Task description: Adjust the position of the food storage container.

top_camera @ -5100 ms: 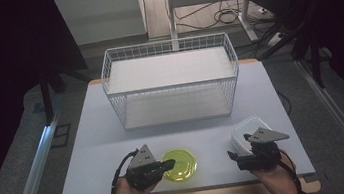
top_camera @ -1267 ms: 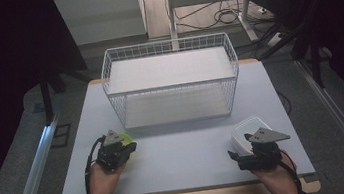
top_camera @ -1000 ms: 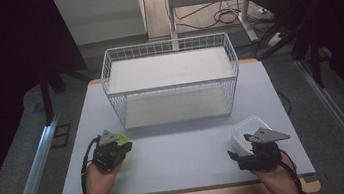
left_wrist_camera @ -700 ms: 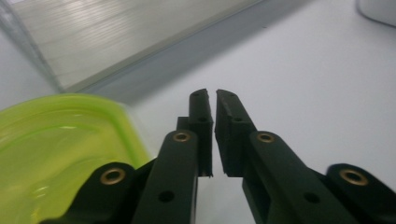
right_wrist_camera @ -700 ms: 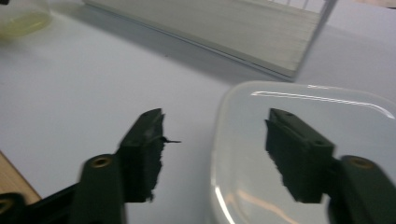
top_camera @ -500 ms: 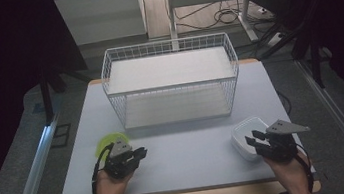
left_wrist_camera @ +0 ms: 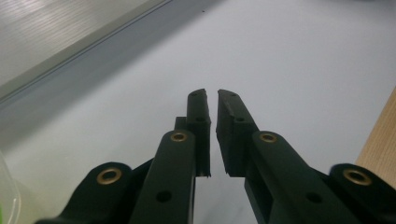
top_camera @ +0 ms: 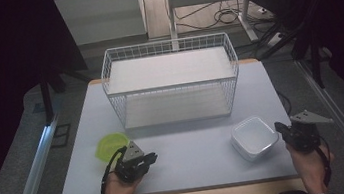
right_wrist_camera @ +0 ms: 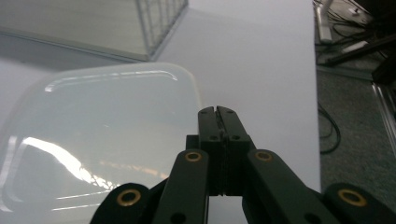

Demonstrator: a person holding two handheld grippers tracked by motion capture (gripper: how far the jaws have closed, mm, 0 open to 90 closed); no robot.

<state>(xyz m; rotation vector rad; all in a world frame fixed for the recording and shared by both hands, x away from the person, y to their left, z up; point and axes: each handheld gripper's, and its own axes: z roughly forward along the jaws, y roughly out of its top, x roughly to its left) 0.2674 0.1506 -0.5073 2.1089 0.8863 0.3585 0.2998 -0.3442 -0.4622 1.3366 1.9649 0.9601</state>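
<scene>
Right hand-held gripper, jaws just closed on nothing, sits just beside the white container.

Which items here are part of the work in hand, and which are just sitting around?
In the job:
- yellow-green bowl, beside the left gripper
- white square container, beside the right gripper

Just there:
- white wire basket, at the back of the table
- cables on the floor beyond
</scene>
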